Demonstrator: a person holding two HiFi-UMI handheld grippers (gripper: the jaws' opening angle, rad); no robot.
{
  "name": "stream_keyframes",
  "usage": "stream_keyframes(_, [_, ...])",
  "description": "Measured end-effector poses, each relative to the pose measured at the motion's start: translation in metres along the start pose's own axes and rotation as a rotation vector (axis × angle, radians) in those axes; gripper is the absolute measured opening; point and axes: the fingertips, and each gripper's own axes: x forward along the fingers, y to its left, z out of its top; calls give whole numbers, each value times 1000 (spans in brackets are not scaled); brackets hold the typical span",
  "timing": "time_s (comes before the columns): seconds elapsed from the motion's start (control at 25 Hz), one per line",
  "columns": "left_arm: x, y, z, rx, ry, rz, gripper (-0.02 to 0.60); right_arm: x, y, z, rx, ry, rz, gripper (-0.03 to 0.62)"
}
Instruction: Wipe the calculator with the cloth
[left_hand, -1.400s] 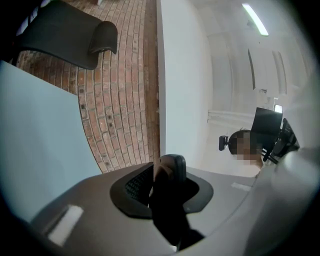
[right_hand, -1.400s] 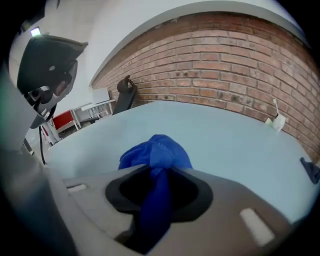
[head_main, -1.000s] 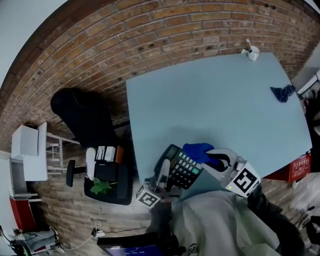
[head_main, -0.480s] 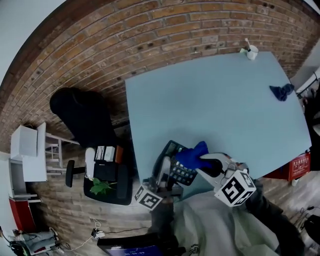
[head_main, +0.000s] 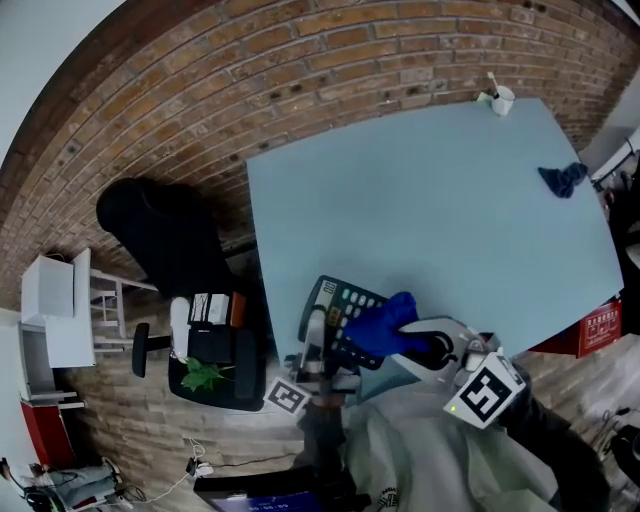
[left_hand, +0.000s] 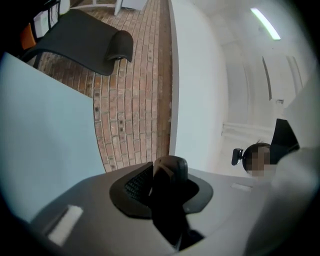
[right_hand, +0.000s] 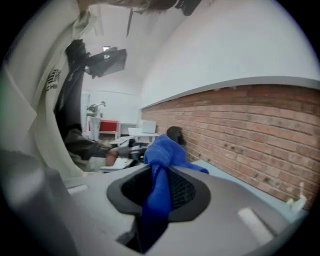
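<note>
The calculator (head_main: 338, 305) stands tilted over the counter (head_main: 430, 200) edge, pinched at its lower end in the left gripper (head_main: 318, 350). The right gripper (head_main: 415, 338) beside it clamps the cloth (head_main: 378, 325), bunched just ahead of it over the calculator's keys.

Near-left edge of table (head_main: 430, 210): calculator (head_main: 335, 300) over it, cloth (head_main: 378, 326) against its right half. Far-right corner: cup (head_main: 500, 99). By right edge: 2nd cloth (head_main: 563, 180). L of table: chair (head_main: 160, 230).
</note>
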Motion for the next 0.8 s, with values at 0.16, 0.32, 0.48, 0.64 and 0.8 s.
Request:
stream_keyframes(0.16, [-2,2,0,-62,-28,-13,67,-17,-40,1,59,-60,-133,92])
stream_keyframes(0.32, [-5,7,10,-172,-130,-38,67,-12,32,-1,33,-15,99,92])
stream_keyframes(0.48, [-3,4,10,-270,-173,-98,67,-6,61,4,-31,-24,181,92])
stream_keyframes(0.64, [-8,-1,17,-325,-212,-149,67,-18,5,12,-5,-116,41,92])
stream_keyframes(0.8, [-10,-8,22,-354,-233,-200,67,-19,-24,16,219,-210,-77,92])
